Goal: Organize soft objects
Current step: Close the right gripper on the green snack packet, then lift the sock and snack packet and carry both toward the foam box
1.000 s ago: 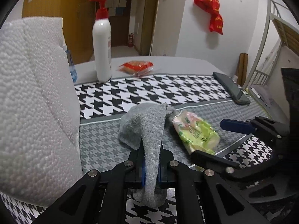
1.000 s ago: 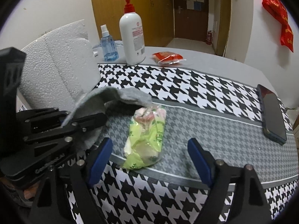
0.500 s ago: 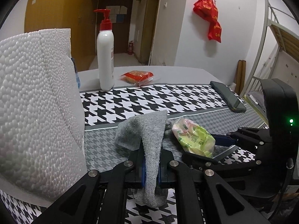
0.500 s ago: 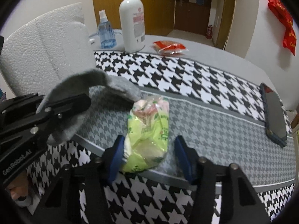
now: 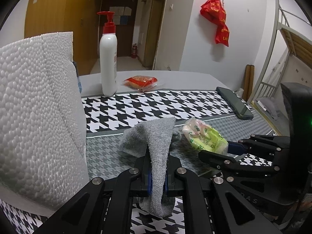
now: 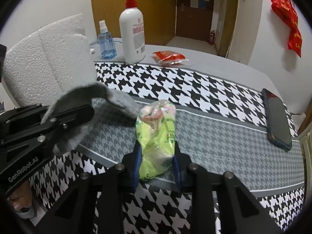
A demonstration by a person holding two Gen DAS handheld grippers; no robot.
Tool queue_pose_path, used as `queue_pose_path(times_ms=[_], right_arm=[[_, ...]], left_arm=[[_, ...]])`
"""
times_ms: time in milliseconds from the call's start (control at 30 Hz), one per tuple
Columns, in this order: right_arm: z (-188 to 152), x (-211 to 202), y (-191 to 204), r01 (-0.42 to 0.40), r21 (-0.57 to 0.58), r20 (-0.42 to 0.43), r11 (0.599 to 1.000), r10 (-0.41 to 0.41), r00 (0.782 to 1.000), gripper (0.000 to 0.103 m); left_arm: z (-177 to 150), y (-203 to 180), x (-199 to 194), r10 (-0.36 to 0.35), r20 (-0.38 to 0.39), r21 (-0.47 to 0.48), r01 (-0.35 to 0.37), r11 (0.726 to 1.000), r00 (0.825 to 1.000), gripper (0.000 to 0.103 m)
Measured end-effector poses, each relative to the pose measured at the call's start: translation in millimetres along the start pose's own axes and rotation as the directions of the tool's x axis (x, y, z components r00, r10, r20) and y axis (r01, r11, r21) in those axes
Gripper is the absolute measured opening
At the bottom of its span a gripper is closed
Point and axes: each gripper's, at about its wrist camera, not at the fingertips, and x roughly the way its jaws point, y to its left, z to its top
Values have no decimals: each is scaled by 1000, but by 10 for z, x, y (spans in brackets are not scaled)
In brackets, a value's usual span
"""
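Left wrist view is showing the left claw [image 5: 157, 180] pinching a grey sock [image 5: 156, 146], its blue pads pressed tight against the fabric on both sides. One end of the sock is hanging limp below the pads while the rest is arching forward and draping down onto the grey band of the houndstooth cloth [image 5: 156, 107] that is covering the tabletop [image 5: 175, 78]. Just to the right of the sock, a yellow-green plastic packet [image 5: 206, 139] is sitting between the fingers of the right claw [image 5: 224, 150], which is reaching in from the right edge.

Right wrist view is showing that right claw [image 6: 156, 159] squeezing the near end of the packet [image 6: 156, 134], blue pads touching it on both sides, with the far end of the packet pointing away and lying just beside the sock [image 6: 87, 113]. The left claw [image 6: 78, 115] is entering from the left with the sock looped over it.

A white foam block [image 5: 39, 117] is standing close at the left of the cloth. Farther back, a white pump bottle [image 6: 132, 33] with a red top is standing upright next to a small blue spray bottle [image 6: 106, 41], and a red snack packet [image 6: 169, 57] is lying near them on the bare grey surface. A dark phone [image 6: 277, 120] is lying flat at the right edge of the cloth.
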Motion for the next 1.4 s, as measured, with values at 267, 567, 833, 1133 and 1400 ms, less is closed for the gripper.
queue_pose_path(times_ms=[267,567,833,1133,1400], right_arm=[[-58,-188,9,14,17,21,1000,-14,1000,33],[-169,-484,10,23,51,65,998,-26,998,33],[-224,-779,92,23,61,121,998,-30,992,33],[-391,-1136,232,-13,95,193,995,-5,981,33],[-504,-1330,415,-32,109,241,994,5,971,33]], left_arm=[[35,-67,-126,-25,26,26,24,999,999,9],[53,-187,-417,-18,83,73,12,997,996,9],[-7,-267,-683,-3,119,97,-9,995,993,9],[-86,-300,-972,25,156,120,-44,992,987,9],[-170,-227,-1142,68,180,128,-91,988,981,9]])
